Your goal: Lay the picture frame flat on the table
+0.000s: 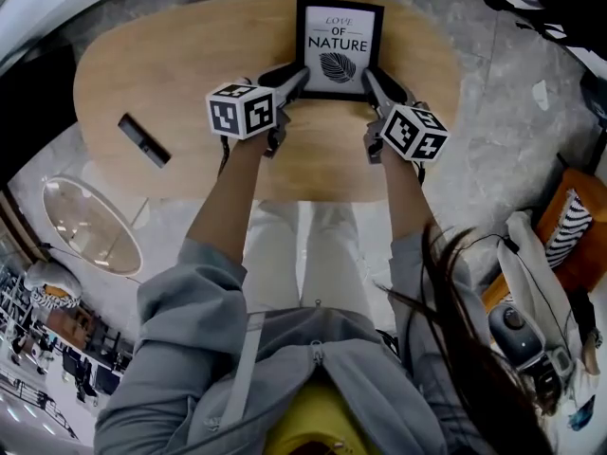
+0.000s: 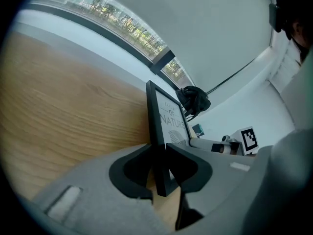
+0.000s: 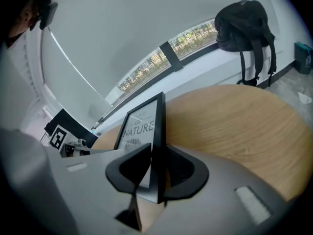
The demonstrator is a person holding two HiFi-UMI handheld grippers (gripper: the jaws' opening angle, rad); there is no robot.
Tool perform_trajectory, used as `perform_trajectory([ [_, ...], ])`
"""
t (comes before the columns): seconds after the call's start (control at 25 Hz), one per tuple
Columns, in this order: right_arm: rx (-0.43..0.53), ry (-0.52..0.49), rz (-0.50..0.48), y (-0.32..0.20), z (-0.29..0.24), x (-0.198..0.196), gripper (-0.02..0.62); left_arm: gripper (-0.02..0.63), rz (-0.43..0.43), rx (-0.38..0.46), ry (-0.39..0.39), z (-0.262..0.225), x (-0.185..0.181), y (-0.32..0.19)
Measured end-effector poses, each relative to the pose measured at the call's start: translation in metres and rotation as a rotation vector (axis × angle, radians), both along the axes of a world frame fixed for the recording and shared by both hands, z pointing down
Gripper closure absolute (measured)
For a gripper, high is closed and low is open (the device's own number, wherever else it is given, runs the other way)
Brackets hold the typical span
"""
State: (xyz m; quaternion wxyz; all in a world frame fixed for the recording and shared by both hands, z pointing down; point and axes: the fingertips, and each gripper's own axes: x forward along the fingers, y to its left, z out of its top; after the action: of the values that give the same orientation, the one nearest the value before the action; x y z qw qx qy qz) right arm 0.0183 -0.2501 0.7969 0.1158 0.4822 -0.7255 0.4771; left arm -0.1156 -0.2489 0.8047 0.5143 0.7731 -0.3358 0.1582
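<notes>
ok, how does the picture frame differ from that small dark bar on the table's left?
Pose: the picture frame is tilted up off the table; the dark bar lies flat.
Contact: the frame's lower side edges sit in the left gripper and right gripper; the bar is untouched.
Size: the frame is clearly bigger.
Both are dark, at the same wooden table.

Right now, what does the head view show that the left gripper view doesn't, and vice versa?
Head view only: the whole oval table, a small dark object lying on it, and the person's forearms.
Left gripper view only: a black backpack and a window strip beyond the table, plus the jaws seen close, one on each face of the frame's edge.
Both: the picture frame, the left hand-held gripper on its left edge, and the right hand-held gripper.
</notes>
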Motion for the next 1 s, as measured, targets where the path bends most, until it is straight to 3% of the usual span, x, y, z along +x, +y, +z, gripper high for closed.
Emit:
perform_trajectory([
  [0.24, -0.041, 0.009, 0.033, -0.002, 0.007, 0.000, 0.511, 0.506, -0.028, -0.034, -0.008, 0.003, 0.000, -0.002],
  [0.4, -0.048, 0.072, 0.034, 0.000, 0.011, 0.002, 0.503, 0.490, -0.056, -0.033, -0.045, 0.006, -0.004, -0.003],
  [0.56, -0.049, 0.133, 0.087, 0.004, 0.007, 0.015, 0.437, 0.433, -0.172, -0.009, -0.091, 0.002, -0.020, -0.006],
  [0.68, -0.040, 0.168, 0.119, 0.008, 0.000, 0.025, 0.444, 0.423, -0.250, 0.008, -0.109, -0.005, -0.035, -0.005],
  [0.8, -0.041, 0.188, 0.149, 0.018, -0.012, 0.034, 0.486, 0.425, -0.266, 0.023, -0.111, -0.015, -0.044, 0.007],
  [0.88, -0.044, 0.192, 0.175, 0.027, -0.021, 0.040, 0.528, 0.467, -0.251, 0.028, -0.124, -0.022, -0.047, 0.018],
  [1.0, -0.050, 0.204, 0.204, 0.038, -0.038, 0.050, 0.595, 0.586, -0.226, 0.038, -0.141, -0.039, -0.048, 0.030],
])
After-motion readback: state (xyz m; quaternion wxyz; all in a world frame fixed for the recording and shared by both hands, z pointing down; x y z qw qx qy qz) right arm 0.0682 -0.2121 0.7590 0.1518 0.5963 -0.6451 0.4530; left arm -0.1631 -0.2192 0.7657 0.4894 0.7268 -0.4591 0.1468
